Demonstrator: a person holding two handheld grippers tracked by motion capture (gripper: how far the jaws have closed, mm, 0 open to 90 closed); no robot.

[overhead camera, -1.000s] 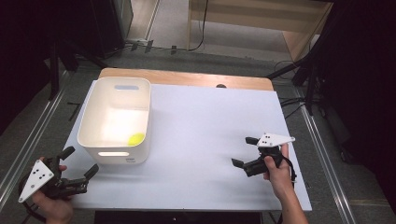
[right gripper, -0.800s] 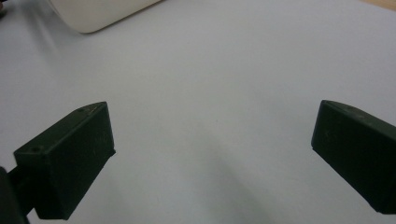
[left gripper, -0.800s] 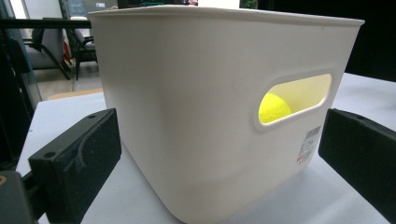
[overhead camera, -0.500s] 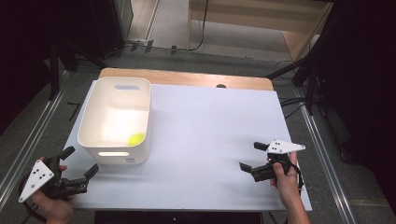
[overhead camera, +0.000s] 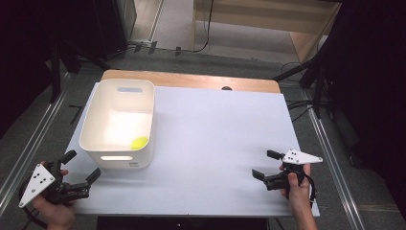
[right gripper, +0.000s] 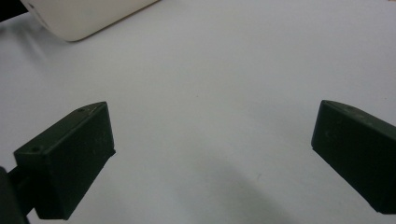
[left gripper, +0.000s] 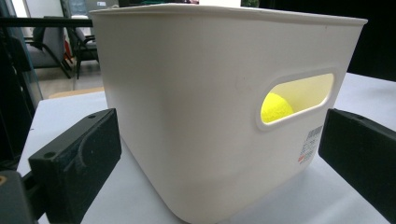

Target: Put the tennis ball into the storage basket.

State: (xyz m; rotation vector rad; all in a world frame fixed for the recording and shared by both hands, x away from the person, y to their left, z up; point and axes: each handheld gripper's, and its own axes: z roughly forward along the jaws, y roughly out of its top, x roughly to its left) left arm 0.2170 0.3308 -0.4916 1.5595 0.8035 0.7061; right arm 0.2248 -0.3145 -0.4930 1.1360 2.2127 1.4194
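Two grippers, both empty | left gripper (overhead camera: pixel 81 165) jaws spread wide, just beside white bin (overhead camera: pixel 93 120) at table's (overhead camera: pixel 215 124) left | yellow ball (overhead camera: pixel 140 142) lies inside bin | right gripper (overhead camera: pixel 265 164) jaws wide apart, low over bare table, well apart from bin

The bin (left gripper: pixel 196 116) looks like smooth, matt cream plastic; the ball (left gripper: pixel 275 107) looks fuzzy; the table (overhead camera: pixel 225 143) is matt white, wood-edged.

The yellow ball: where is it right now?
In the high view the yellow ball lies inside the white bin at the table's left, near its front right corner, beyond the left gripper.
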